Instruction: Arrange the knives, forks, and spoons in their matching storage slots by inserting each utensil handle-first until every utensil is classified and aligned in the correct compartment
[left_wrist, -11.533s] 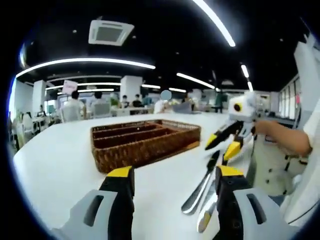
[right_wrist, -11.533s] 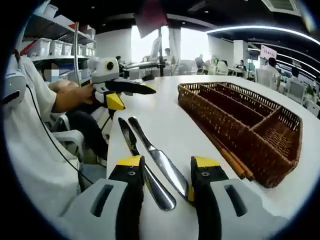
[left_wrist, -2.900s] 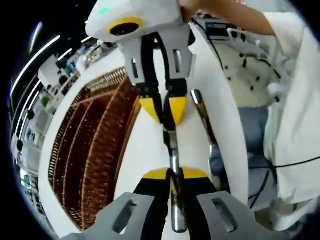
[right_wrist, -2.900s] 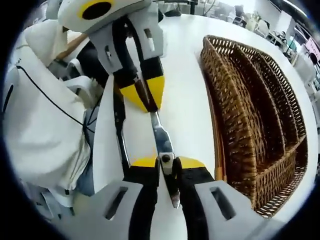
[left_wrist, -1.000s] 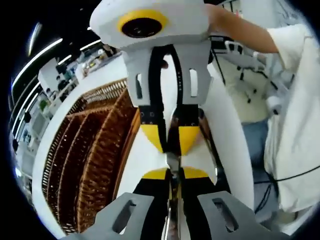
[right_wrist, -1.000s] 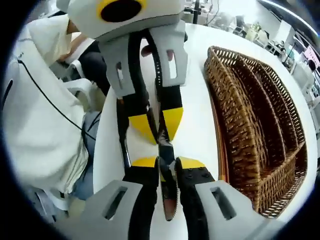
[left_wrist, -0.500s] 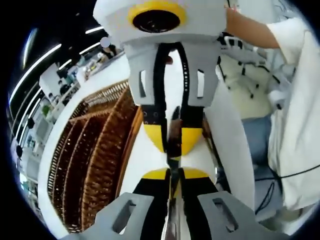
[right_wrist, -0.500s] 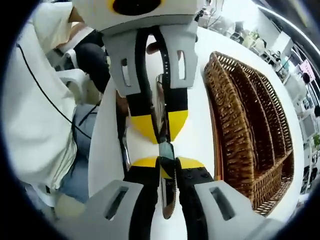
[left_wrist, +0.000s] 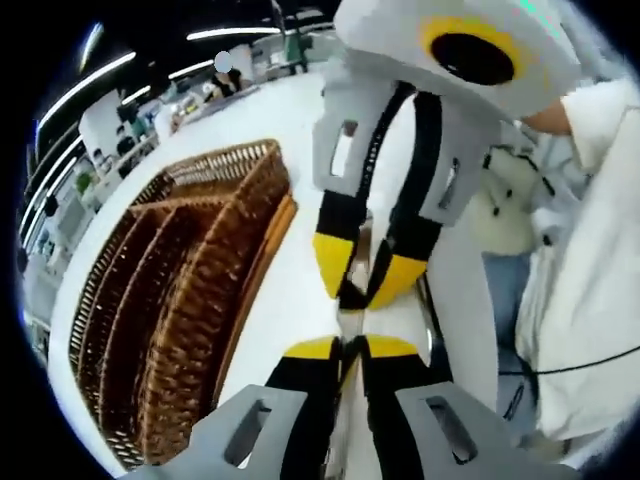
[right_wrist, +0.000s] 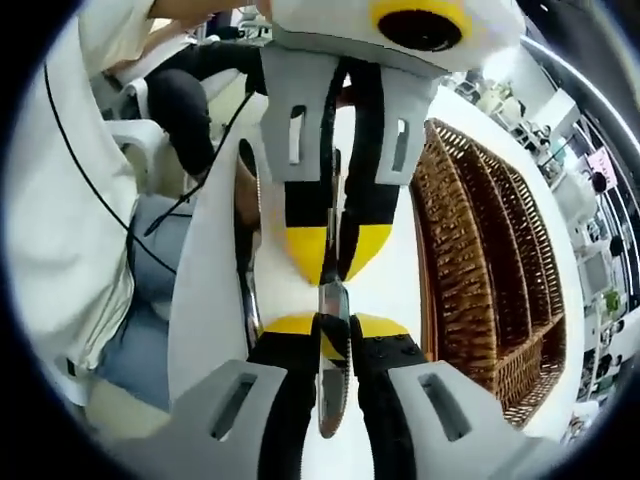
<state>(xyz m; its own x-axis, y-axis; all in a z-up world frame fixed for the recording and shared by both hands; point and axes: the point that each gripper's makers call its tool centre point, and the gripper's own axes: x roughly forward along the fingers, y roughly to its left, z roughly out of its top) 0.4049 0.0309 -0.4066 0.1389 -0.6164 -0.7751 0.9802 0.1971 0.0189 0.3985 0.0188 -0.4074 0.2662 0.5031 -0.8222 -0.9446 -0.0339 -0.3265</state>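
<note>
Steel knife (right_wrist: 332, 350), flat and serrated along one edge, clamped edge-up between the right gripper (right_wrist: 330, 325) jaws and pinched at its far end by the left gripper (left_wrist: 343, 348), tip to tip. Probably a handover or regrip, turning the handle toward the slots. Off to the right of the right jaws, a woven wicker tray (right_wrist: 500, 290) with long narrow compartments, on a smooth white table (right_wrist: 210, 290). Just left, another utensil (right_wrist: 245, 230) lying flat.

One wicker tray (left_wrist: 190, 290), two utensils — a knife (right_wrist: 331, 385) and another piece (right_wrist: 246, 240).
</note>
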